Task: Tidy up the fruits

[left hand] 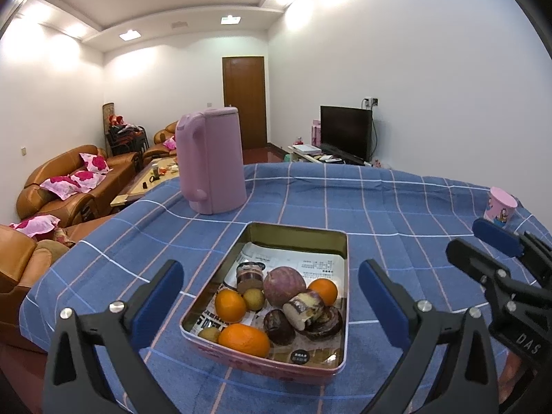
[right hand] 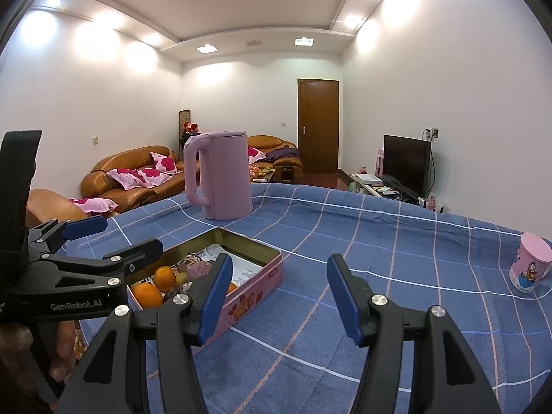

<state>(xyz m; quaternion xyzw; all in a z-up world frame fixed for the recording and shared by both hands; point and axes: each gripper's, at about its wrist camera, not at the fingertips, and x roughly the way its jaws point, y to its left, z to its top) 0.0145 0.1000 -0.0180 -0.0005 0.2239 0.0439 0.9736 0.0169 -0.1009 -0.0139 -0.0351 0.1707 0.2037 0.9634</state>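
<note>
A pink rectangular tin (left hand: 307, 367) lined with newspaper sits on the blue checked tablecloth. It holds oranges (left hand: 243, 339), a purple-red round fruit (left hand: 284, 286), dark passion fruits (left hand: 277, 326), small kiwis (left hand: 254, 298) and cut purple pieces (left hand: 303, 308). My left gripper (left hand: 270, 298) is open and empty, its fingers either side of the tin's near half. My right gripper (right hand: 277, 296) is open and empty, above bare cloth just right of the tin (right hand: 257, 296). The right gripper also shows in the left wrist view (left hand: 483, 248), and the left gripper shows in the right wrist view (right hand: 114, 238).
A tall pink kettle (left hand: 210, 162) stands behind the tin. A pink cartoon cup (right hand: 529, 265) stands at the table's right edge. Brown sofas, a coffee table and a TV lie beyond the table's far edge.
</note>
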